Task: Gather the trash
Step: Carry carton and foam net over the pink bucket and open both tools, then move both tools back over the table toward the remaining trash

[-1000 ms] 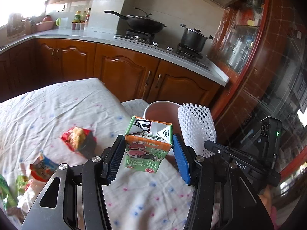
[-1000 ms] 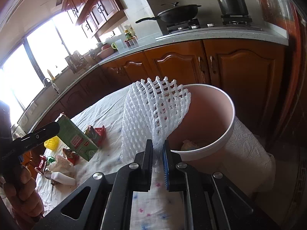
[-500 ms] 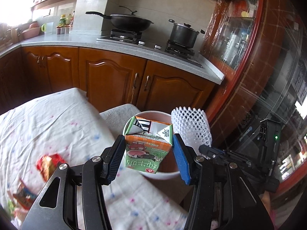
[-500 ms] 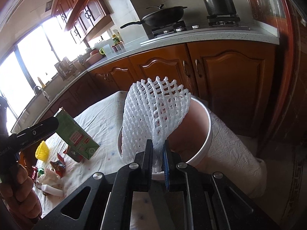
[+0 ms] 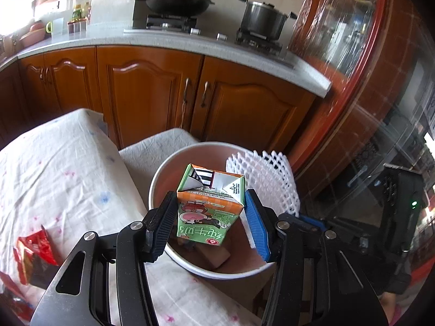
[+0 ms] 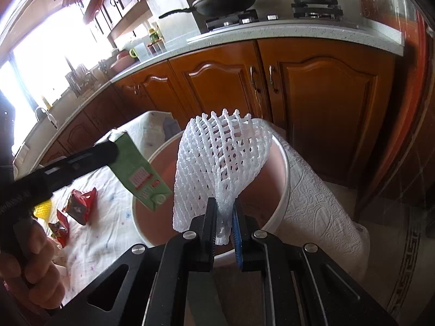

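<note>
Both grippers have swung away from the table since a second ago and now sit over the bin, which fills far more of each view than before.

Kitchen cabinets (image 5: 152,92) span the background from 9 to 2 o'clock, worktop above them with a wok (image 5: 174,1) and a steel pot (image 5: 261,17) on the hob.

Table, under a white spotted cloth (image 5: 54,179), lies at 8 to 10 o'clock in the left wrist view. Bin (image 5: 160,174), pinkish inside with a white rim, stands just beside the table edge; some rubbish lies at its bottom.

Foam fruit net (image 6: 220,163), white mesh, is pinched at its lower end by the right gripper (image 6: 224,217), jaws nearly together on it. It hangs over the bin's near rim.

Milk carton (image 5: 209,206), green and orange, is clamped by its sides in the left gripper (image 5: 209,222), directly above the bin opening, well clear of the bottom. In the right wrist view the carton (image 6: 138,179) is tilted at 9 o'clock.

Red snack wrappers (image 6: 81,203) lie on the cloth at 8 o'clock, a yellow piece (image 6: 42,209) beside them.
</note>
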The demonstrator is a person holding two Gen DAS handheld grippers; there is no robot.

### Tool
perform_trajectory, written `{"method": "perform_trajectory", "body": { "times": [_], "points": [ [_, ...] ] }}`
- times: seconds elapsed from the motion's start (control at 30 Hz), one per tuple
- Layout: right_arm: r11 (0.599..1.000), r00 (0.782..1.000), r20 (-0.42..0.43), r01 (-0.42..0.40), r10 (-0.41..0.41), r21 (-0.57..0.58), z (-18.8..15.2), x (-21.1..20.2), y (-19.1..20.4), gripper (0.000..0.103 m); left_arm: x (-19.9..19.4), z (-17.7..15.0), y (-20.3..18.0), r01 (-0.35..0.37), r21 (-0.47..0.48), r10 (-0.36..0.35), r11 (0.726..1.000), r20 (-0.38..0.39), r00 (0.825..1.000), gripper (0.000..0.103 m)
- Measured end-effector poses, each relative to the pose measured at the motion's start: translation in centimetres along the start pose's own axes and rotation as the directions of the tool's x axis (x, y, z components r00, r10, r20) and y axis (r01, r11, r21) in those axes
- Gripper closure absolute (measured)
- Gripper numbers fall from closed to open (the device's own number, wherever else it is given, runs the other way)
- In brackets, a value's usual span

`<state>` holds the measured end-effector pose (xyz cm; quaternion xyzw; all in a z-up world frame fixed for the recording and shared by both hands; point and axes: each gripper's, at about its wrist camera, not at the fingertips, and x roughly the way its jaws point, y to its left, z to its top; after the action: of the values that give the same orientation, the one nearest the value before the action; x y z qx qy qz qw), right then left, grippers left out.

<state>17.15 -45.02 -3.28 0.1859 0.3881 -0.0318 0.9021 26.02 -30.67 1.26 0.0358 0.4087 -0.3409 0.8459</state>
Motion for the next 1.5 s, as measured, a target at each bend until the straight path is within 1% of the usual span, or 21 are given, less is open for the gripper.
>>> {"method": "perform_trajectory", "body": {
  "times": [0.13,0.3,0.33,0.37,0.4,0.43,0.47,0.5,0.57,0.67,0.83,1.0,1.07,1.3,1.37,1.5],
  "points": [
    [1.0,1.0,-0.023,0.008,-0.009,-0.01,0.2,0.8,-0.2,0.089,1.2,-0.2,0.5,0.001,-0.018,-0.001,1.0,-0.029,1.0,0.053],
    [1.0,0.999,-0.04,0.01,-0.01,-0.013,0.2,1.4,-0.3,0.089,2.1,-0.5,0.4,0.006,-0.008,-0.006,1.0,-0.049,0.999,0.052],
    [1.0,0.999,-0.043,0.011,-0.012,-0.012,0.2,1.6,-0.3,0.086,2.2,-0.5,0.4,0.006,-0.008,-0.006,1.0,-0.054,0.998,0.052],
    [1.0,0.999,-0.045,0.011,-0.011,-0.009,0.2,1.6,-0.4,0.079,2.3,-0.6,0.5,0.002,-0.009,-0.002,1.0,-0.061,0.998,0.051],
    [1.0,0.999,-0.046,0.008,-0.008,-0.005,0.2,1.7,-0.4,0.076,2.4,-0.6,0.5,0.002,-0.01,-0.002,1.0,-0.066,0.998,0.051],
    [1.0,0.999,-0.047,0.005,-0.005,-0.001,0.2,1.7,-0.5,0.062,2.5,-0.7,0.6,0.005,-0.012,-0.006,1.0,-0.069,0.998,0.051],
    [1.0,0.999,-0.044,0.003,-0.003,0.001,0.2,1.7,-0.5,0.052,2.5,-0.7,0.7,0.007,-0.018,-0.008,1.0,-0.071,0.997,0.05],
    [1.0,0.999,-0.039,0.005,-0.005,0.001,0.1,1.6,-0.5,0.052,2.5,-0.8,0.8,0.005,-0.024,-0.006,1.0,-0.073,0.997,0.049],
    [1.0,0.999,-0.036,0.002,-0.002,0.005,0.1,1.6,-0.6,0.052,2.3,-0.8,1.0,0.007,-0.035,-0.01,0.999,-0.069,0.998,0.041],
    [1.0,1.0,-0.029,0.001,-0.001,0.019,0.1,1.4,-0.9,0.052,1.9,-0.9,1.3,-0.001,-0.045,-0.002,0.999,-0.06,0.998,0.035],
    [0.999,1.0,-0.009,-0.007,0.007,0.042,0.0,0.7,-1.3,0.052,1.2,-1.1,1.6,-0.001,-0.065,-0.002,0.998,-0.053,0.999,0.035],
    [0.998,1.0,0.014,-0.029,0.028,0.057,-0.3,-0.2,-1.2,0.05,-0.8,-1.9,2.3,-0.002,-0.09,0.0,0.996,-0.027,1.0,0.035],
    [0.997,0.999,0.028,-0.042,0.041,0.06,-0.5,-0.6,-1.0,0.045,-1.6,-2.3,2.7,-0.004,-0.102,0.002,0.995,-0.017,1.0,0.034],
    [0.994,0.993,0.087,-0.087,0.081,0.072,-1.3,-2.0,0.0,0.034,-5.5,-4.4,5.2,-0.015,-0.166,0.02,0.986,0.028,0.999,0.034],
    [0.992,0.99,0.101,-0.103,0.095,0.077,-1.6,-2.4,0.5,0.029,-6.7,-5.1,5.9,-0.02,-0.184,0.027,0.983,0.038,0.999,0.034],
    [0.989,0.985,0.121,-0.133,0.124,0.071,-2.2,-3.0,1.9,0.027,-8.9,-6.5,7.1,-0.044,-0.201,0.057,0.979,0.057,0.997,0.034]
  ]
}}
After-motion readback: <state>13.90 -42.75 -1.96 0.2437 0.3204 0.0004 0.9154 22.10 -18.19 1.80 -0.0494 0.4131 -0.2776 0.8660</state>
